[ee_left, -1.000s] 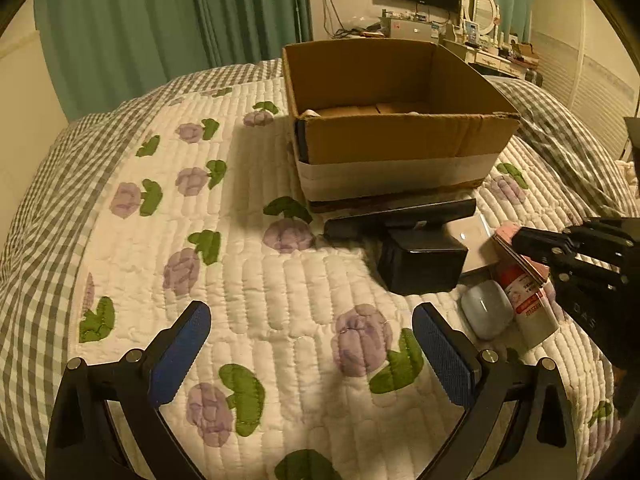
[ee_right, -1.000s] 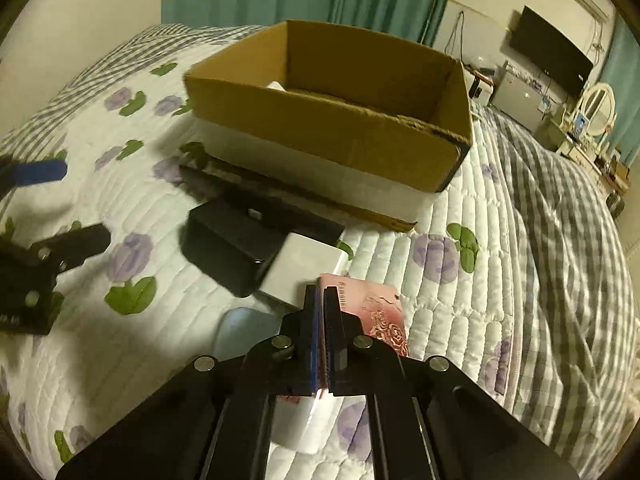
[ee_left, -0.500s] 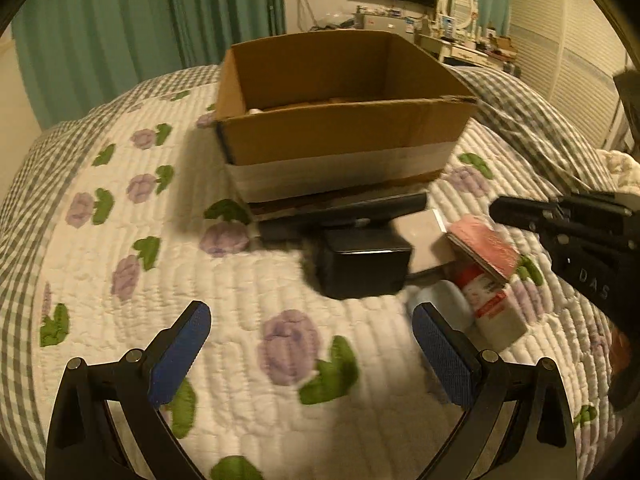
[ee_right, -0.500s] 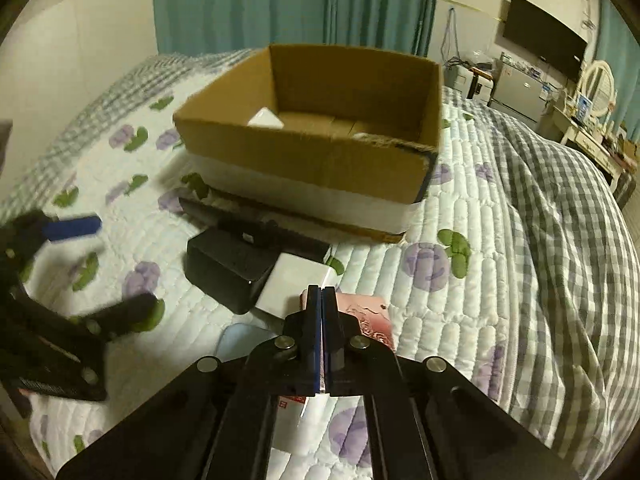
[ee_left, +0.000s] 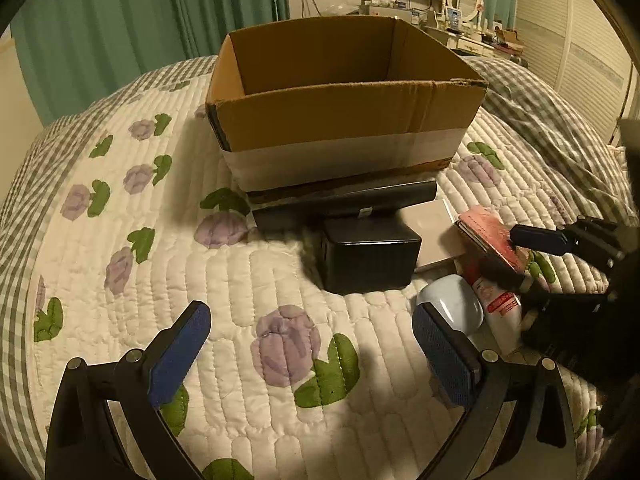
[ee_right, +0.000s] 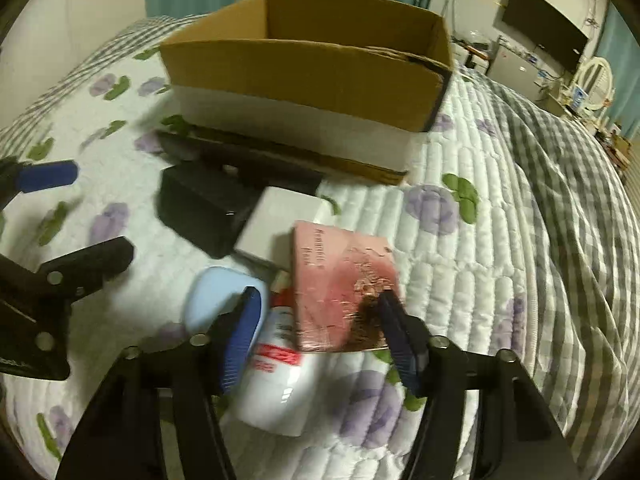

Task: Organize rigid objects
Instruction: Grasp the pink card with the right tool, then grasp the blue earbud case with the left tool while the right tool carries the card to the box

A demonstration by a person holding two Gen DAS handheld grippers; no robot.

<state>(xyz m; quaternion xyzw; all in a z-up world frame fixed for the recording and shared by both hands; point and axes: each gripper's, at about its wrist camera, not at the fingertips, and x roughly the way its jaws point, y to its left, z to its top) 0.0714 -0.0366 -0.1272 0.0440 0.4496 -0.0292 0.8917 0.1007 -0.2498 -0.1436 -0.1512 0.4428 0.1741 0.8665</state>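
Since half a second ago, our right gripper (ee_right: 316,328) has parted its jaws, which were pressed together over the pink box (ee_right: 340,288); they now stand spread on either side of that box's near end, and we cannot tell whether they touch it.

The quilted bed (ee_left: 240,280) runs off every edge of both views. On it sits the cardboard box (ee_left: 340,120), open-topped; both cameras sit too low to show its floor, so any contents are hidden. A long black bar (ee_left: 348,204) lies along the box's front base, long axis running left to right, partly tucked under it. In front stands a black cube-like box (ee_left: 370,258), with a flat white box (ee_left: 434,236) beside it.

The right wrist view shows the pink box's printed top, its long axis pointing away toward the carton; the left wrist view shows only its edge. Beneath it lies a white bottle (ee_right: 276,388) with a red label, its cap hidden, beside a pale blue oval case (ee_right: 218,296). This view is motion-blurred.

Our left gripper (ee_left: 312,354) hovers over bare quilt, jaws wide apart, gripping nothing.
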